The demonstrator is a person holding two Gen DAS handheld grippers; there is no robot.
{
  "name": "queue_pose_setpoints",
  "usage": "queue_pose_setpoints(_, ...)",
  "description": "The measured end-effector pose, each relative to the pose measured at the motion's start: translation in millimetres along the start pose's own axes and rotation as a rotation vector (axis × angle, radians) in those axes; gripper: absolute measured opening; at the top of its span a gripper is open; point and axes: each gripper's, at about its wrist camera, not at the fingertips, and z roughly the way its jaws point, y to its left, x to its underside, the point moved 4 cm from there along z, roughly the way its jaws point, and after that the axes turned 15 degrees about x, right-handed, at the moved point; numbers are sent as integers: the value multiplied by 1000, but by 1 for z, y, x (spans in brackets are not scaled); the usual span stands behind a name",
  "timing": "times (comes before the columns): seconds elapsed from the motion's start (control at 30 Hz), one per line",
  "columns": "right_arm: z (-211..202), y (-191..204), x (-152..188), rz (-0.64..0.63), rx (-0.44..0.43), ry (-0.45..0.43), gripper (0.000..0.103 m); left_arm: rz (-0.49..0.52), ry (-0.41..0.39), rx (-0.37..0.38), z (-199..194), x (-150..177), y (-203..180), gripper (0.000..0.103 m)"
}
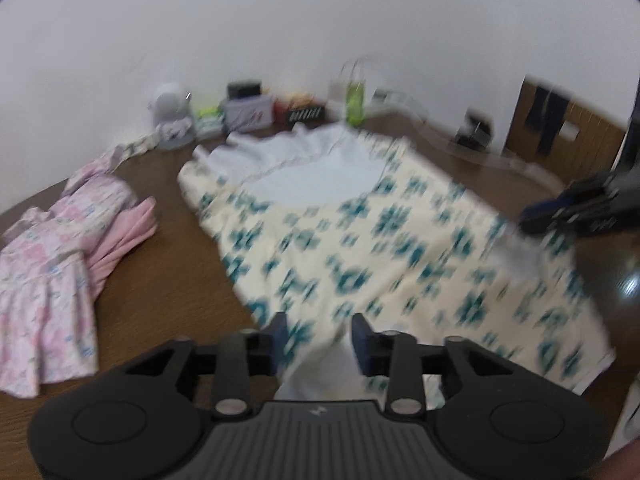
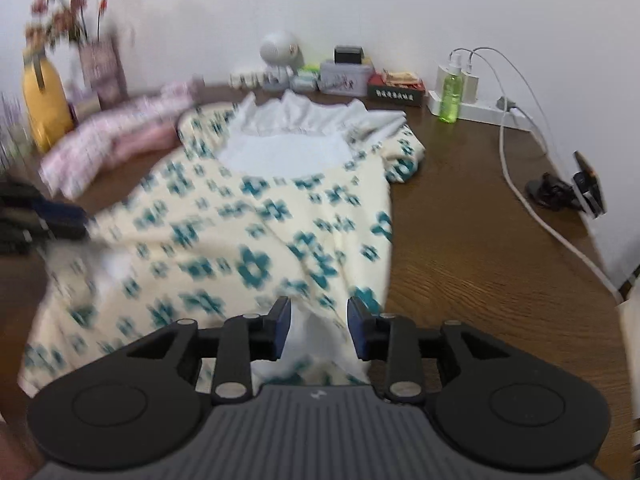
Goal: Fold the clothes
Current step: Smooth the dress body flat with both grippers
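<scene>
- Cream garment (image 1: 384, 240) with teal flowers, spread flat on the wooden table (image 2: 472, 248) ahead of both sets of fingers.
- Left gripper (image 1: 319, 338): fingers spread, a fabric fold between them, unpinched.
- Right gripper (image 2: 319, 326): fingers likewise spread astride the near hem.

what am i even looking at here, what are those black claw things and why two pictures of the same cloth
Each picture comes from a camera on a hand-held two-finger gripper; a person carries one in each hand. One view looks past the left gripper, the other past the right gripper. Both are at the near hem of a cream dress with teal flowers, spread on a brown table. Both grippers' jaws stand apart with cloth between them, not pinched. A pink folded garment lies beside it.
</scene>
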Motion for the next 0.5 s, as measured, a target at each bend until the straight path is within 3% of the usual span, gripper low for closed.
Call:
queue_pose_setpoints(0.07,1,1,-8,48,-22,-21,31,-11,-18,-13,8,-9,0,37)
queue_pose_setpoints(0.13,10,6,-16,75,-8,-27,28,-5,14,-59,23,-14,1,34)
queue_pose_setpoints(0.2,24,15,-21,64,-28,0,24,-2,66,-65,38,-14,5,11)
queue_pose_setpoints(0.3,41,25,-15,4,-4,45,22,-5,128,-63,51,-5,13,10)
queue_pose_setpoints(0.5,44,25,1,-36,0,47,22,15,116,-57,48,8,16,10)
